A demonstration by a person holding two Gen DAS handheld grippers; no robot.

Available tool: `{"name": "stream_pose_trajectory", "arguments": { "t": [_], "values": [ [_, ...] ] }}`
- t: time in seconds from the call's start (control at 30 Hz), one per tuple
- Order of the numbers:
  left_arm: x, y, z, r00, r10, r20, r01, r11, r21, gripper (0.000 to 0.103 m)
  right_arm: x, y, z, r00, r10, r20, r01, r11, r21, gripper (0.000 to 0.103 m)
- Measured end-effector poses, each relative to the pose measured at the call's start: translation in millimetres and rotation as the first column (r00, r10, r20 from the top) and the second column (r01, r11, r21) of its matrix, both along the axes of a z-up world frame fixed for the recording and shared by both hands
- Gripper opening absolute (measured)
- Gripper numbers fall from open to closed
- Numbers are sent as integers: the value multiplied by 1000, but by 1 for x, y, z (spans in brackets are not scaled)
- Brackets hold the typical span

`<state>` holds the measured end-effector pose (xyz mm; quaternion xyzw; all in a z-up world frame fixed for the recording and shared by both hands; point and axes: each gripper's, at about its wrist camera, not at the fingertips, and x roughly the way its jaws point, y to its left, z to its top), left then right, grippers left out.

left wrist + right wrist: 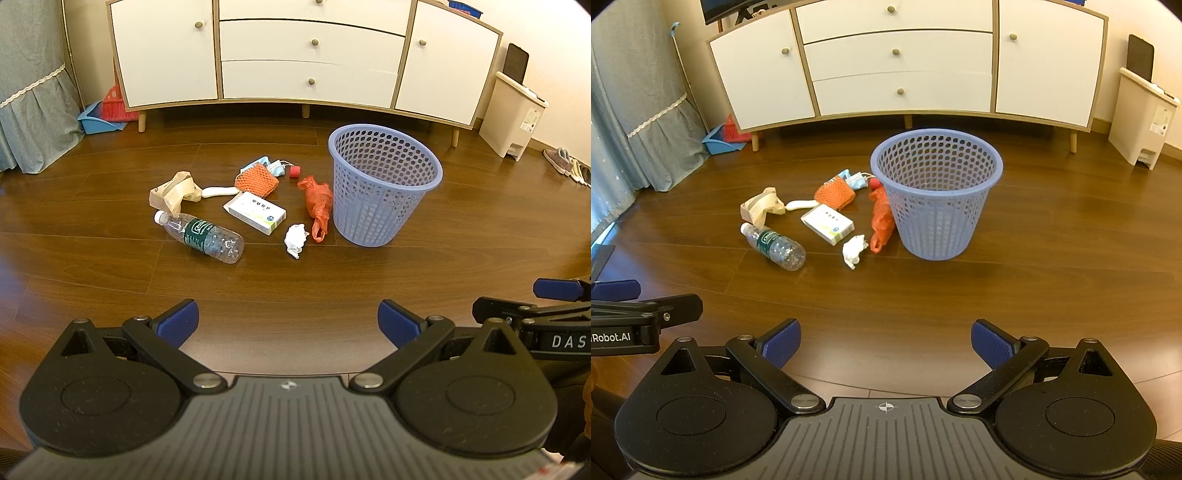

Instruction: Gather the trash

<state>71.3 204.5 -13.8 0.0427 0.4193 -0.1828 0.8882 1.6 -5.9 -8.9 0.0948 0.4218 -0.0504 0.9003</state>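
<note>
both tools, left tool (288, 325) and right tool (885, 343), are being held released above the floor, trash lying ahead beside the bin (936, 195), bottle (202, 236) nearer the left.

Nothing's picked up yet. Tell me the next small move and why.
Probably bring the right gripper forward and down toward the crumpled tissue. Both grippers are open and empty, and the tissue is among the nearest litter, lying free on the floor close to the blue basket.
</note>
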Motion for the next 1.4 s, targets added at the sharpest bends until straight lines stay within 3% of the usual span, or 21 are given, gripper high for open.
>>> {"name": "stream_pose_trajectory", "arguments": {
  "t": [1.0,1.2,1.4],
  "values": [
    [10,-7,3,1000,2,-21,-1,1000,11,102,12,-3,5,1000,-18,-19,19,1000,7,97],
    [25,-11,19,1000,2,5,-2,1000,16,102,21,-10,13,999,-43,8,44,999,-33,90],
    [57,-14,29,1000,-2,24,2,999,33,102,35,-37,20,993,-117,22,116,993,18,89]
  ]
}}
